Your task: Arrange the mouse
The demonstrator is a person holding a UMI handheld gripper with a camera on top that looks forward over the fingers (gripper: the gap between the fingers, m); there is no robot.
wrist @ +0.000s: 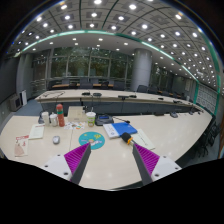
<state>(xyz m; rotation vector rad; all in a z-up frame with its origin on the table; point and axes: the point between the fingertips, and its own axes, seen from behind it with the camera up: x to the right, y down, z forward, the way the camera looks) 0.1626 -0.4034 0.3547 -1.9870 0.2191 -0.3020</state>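
pale tabletop [150,150] is seen from well above. at the left lie papers [22,146] and bottles [58,116]; a small grey object, judged to be the mouse [56,140], rests beyond the left finger. a teal disc [92,140] and blue booklet [122,129] follow. the gripper [110,160] is held apart, empty. the mouse is judged light, rigid, slick; its flanks should be pinched.

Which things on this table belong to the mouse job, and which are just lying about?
Job: what looks like a small grey mouse; gripper, jaws open and empty.
Lying about: blue folder, teal disc, cup, bottles, papers.
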